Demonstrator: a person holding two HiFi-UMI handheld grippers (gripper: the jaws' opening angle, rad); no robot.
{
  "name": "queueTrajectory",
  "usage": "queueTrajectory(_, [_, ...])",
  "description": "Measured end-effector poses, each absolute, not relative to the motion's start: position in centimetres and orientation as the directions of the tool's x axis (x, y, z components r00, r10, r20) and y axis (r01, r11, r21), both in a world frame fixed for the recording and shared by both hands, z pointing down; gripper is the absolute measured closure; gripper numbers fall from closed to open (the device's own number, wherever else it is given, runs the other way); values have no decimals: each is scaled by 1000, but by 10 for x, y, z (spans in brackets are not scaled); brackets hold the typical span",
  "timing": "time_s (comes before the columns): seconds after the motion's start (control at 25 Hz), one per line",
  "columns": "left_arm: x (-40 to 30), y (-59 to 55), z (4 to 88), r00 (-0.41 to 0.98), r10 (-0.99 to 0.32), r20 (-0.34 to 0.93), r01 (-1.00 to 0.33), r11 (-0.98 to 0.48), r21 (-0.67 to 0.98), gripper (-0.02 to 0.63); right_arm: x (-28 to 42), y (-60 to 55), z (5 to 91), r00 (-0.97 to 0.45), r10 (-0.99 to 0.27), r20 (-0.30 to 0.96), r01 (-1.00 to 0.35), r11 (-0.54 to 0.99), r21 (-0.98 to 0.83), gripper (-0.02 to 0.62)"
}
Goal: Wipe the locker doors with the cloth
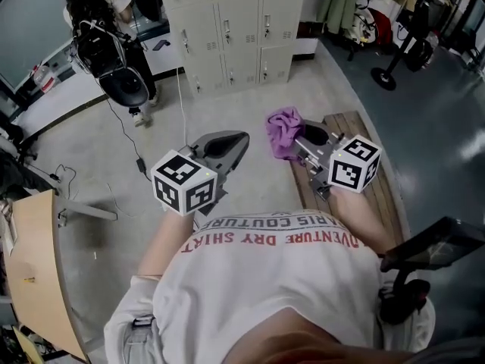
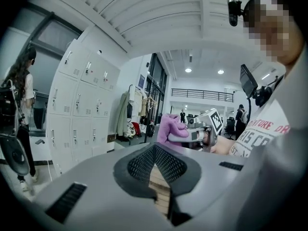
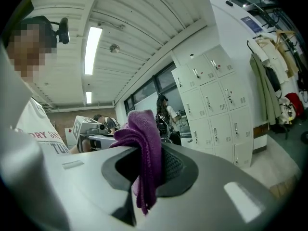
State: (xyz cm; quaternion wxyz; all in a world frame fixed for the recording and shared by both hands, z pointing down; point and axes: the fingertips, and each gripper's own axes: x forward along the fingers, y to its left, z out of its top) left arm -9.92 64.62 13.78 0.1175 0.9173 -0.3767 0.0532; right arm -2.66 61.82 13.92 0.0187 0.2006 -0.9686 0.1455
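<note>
The pale grey lockers [image 1: 227, 29] stand against the far wall, some way ahead of me; they also show in the left gripper view [image 2: 82, 114] and the right gripper view [image 3: 216, 109]. A purple cloth [image 1: 283, 131] is bunched in my right gripper [image 1: 297, 139], which is shut on it; the cloth [image 3: 144, 143] hangs down between the jaws. My left gripper [image 1: 239, 139] is held beside it at about the same height, shut with nothing in it [image 2: 155, 150]. From the left gripper view the cloth [image 2: 168, 129] shows off to the right.
A person with a black backpack rig [image 1: 114, 59] stands left of the lockers. A wooden bench [image 1: 383, 196] lies under my right arm. Cables [image 1: 140, 161] run over the floor at left, by a wooden tabletop [image 1: 38, 264]. A black stand [image 1: 386, 74] and hanging coats [image 1: 341, 2] are right of the lockers.
</note>
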Motion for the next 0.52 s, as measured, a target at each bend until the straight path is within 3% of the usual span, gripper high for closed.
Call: queueTrajectory(0.52, [-106,646,116,691,-698,185,-722,-674,154,606,-36,617,120,-929,-362,77,-369,888,-274,541])
